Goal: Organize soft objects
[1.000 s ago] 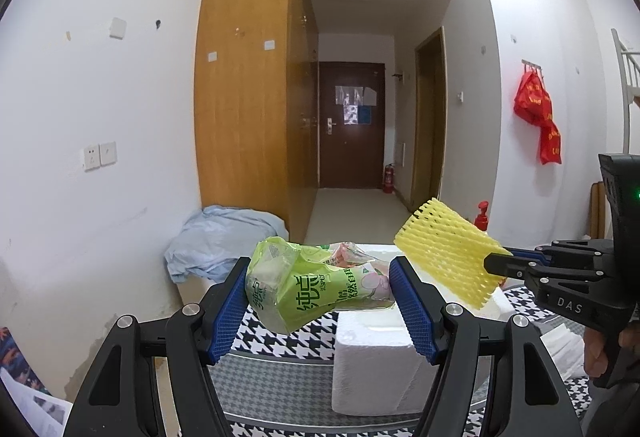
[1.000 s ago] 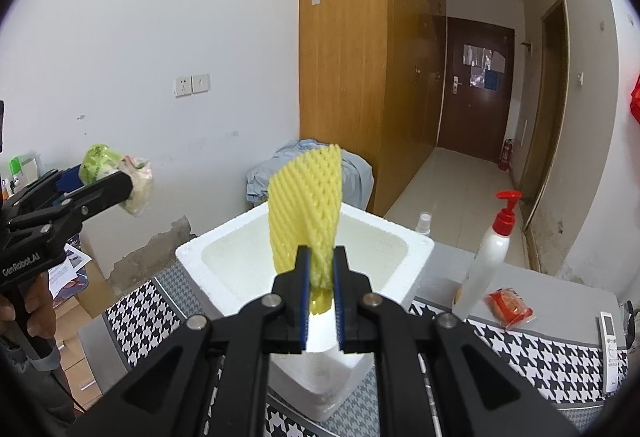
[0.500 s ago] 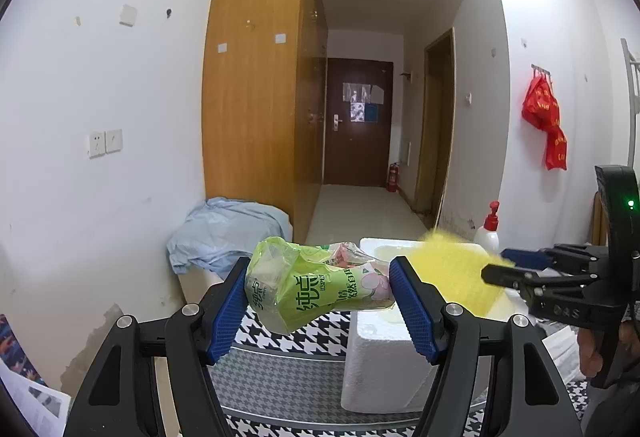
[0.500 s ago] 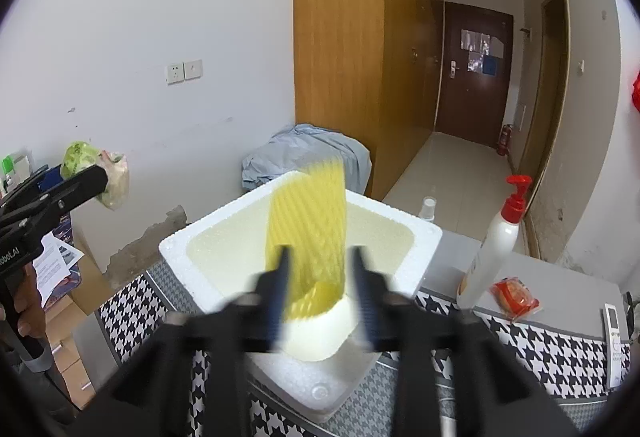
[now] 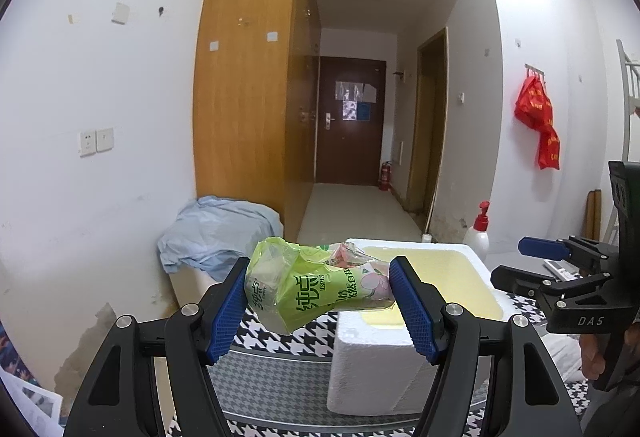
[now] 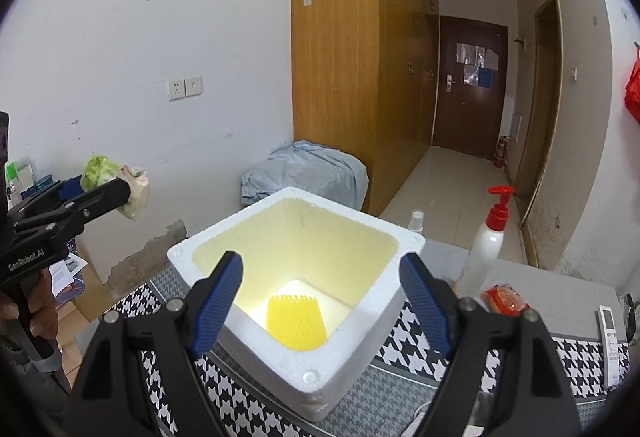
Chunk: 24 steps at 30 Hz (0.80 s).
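Right gripper [image 6: 320, 301] is seen with jaws spread wide and nothing between them; they have just been opening, and the yellow foam net [image 6: 296, 323] now lies flat on the floor of the foam box [image 6: 340, 369], directly below the gap. Left gripper [image 5: 318, 301] is pinching the green snack bag [image 5: 312, 289] across its length, pads pressed on both ends, bag held in the air, short of the box and above the checked cloth [image 5: 280, 333]. Step in hand, as judged: the bag is to be dropped in next. The right gripper should be pulled back clear of the box mouth first, so the two tools are not crossed. The bag should be carried over the rim to the box centre, lowered inside, and only then released; a release at rim height risks a bounce off the edge. Bag looks crinkly, thin film, part-filled and squashed, so it is likely to spring out wider when let go. Net is soft ribbed mesh, lying still. Further off, a pump bottle [image 6: 486, 237] stands beside the box, well clear of the path.
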### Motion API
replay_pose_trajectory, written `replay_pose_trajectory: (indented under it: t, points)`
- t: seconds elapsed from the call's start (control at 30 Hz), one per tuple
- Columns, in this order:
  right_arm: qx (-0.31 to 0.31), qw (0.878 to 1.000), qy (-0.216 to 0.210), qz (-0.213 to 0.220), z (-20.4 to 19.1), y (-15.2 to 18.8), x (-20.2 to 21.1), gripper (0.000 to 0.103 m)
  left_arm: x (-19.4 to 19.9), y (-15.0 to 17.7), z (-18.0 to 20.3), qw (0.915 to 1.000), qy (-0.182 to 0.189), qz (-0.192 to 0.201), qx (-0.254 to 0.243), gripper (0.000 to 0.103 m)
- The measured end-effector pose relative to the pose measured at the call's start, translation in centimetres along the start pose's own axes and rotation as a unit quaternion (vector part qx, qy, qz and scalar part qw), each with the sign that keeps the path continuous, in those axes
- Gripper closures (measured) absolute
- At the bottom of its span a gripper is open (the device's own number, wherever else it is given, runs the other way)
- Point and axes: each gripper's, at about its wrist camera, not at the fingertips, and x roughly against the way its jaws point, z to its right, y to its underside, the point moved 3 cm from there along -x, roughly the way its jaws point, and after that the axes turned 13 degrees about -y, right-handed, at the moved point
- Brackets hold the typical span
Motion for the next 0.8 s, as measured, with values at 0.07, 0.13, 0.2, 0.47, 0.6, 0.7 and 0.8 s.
replay_pose_trajectory:
  t: [0.07,0.13,0.2,0.47,0.6,0.7,0.8]
  points:
    - [0.0,1.0,0.002,0.002,0.2,0.2,0.3,0.019,-0.1,-0.1,0.3,1.0,0.003,0.0,-0.003,0.033]
    - [0.001,1.0,0.004,0.003,0.2,0.4,0.6,0.019,-0.1,-0.2,0.5,1.0,0.007,0.0,-0.004,0.033]
    - [0.001,1.0,0.006,0.004,0.3,0.6,0.8,0.019,-0.3,-0.3,0.8,0.9999,0.012,0.0,-0.007,0.033]
    - [-0.011,1.0,0.02,0.008,1.3,1.2,1.7,0.019,-1.1,-0.9,2.3,0.9993,0.034,-0.004,-0.016,0.033]
    - [-0.026,0.999,0.017,0.018,2.0,1.4,2.4,0.008,-1.7,-1.2,3.3,0.9987,0.045,-0.006,-0.022,0.033]
    - [-0.022,0.999,0.024,0.022,2.3,1.7,2.9,0.004,-2.0,-1.5,3.9,0.9982,0.055,-0.009,-0.024,0.033]
    - [-0.02,0.999,0.033,0.023,2.6,2.0,3.4,0.004,-2.3,-1.7,4.9,0.9974,0.063,-0.008,-0.032,0.033]
